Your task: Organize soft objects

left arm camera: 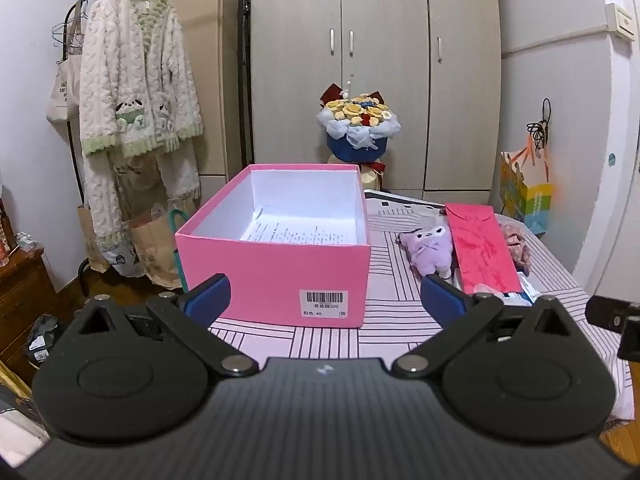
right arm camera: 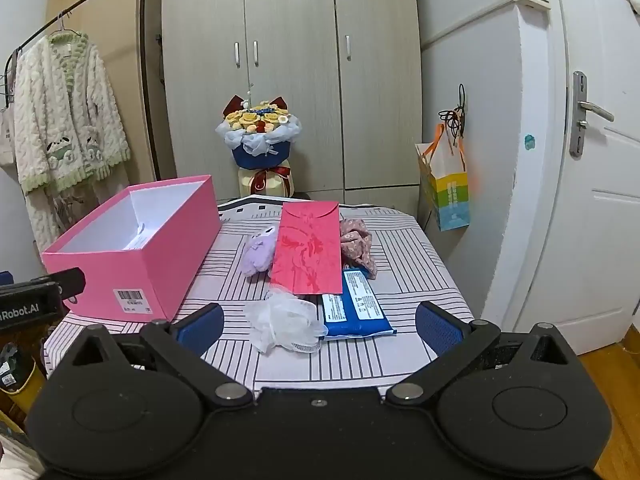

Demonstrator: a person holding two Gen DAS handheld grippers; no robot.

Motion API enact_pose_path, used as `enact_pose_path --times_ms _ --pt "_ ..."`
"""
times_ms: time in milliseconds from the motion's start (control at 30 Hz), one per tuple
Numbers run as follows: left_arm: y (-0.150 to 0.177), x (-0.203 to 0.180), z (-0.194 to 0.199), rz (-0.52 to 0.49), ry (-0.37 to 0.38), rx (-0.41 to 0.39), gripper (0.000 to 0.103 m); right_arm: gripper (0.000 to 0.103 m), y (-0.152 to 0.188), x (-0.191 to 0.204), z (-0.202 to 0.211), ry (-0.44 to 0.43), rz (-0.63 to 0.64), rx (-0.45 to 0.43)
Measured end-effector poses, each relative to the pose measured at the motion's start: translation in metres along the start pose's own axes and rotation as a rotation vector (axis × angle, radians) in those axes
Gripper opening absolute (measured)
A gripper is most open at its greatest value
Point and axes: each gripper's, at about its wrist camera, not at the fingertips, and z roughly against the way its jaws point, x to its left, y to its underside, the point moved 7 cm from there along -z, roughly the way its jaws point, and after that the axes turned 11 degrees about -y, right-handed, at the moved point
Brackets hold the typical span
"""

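The pink shoebox (right arm camera: 120, 256) stands open on the striped tablecloth (right arm camera: 360, 360), holding only a printed sheet. To its right a red envelope (right arm camera: 308, 252) lies across the pile; a purple plush (right arm camera: 258, 254) touches its box-side edge and a floral scrunchie (right arm camera: 358, 246) its far edge. Nearer than the envelope lie a blue tissue pack (right arm camera: 354, 308) and, toward the box from it, a white mesh puff (right arm camera: 284, 320). Left gripper (left arm camera: 326, 300) and right gripper (right arm camera: 320, 326) both have fingers spread, empty. The puff looks the likely first pick: close on its bulk, not loose mesh, and lift clear of the box wall.
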Motion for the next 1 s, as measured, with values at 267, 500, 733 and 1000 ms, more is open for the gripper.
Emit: enact_pose_path --times_ms 267,500,733,1000 --pt "0.004 -0.002 -0.005 -0.017 0.008 0.028 0.103 0.103 0.002 -0.001 -0.001 0.002 0.002 0.009" --pt "0.006 -0.003 -0.007 -0.03 0.01 0.035 0.103 0.103 0.003 0.001 -0.003 -0.002 0.011 0.014" --pt "0.009 -0.004 -0.009 -0.033 0.016 0.044 0.103 0.103 0.002 0.001 -0.003 -0.001 0.011 0.013" --pt "0.009 -0.005 -0.011 -0.034 0.014 0.049 0.103 0.103 0.003 0.0 -0.004 0.0 0.008 0.016"
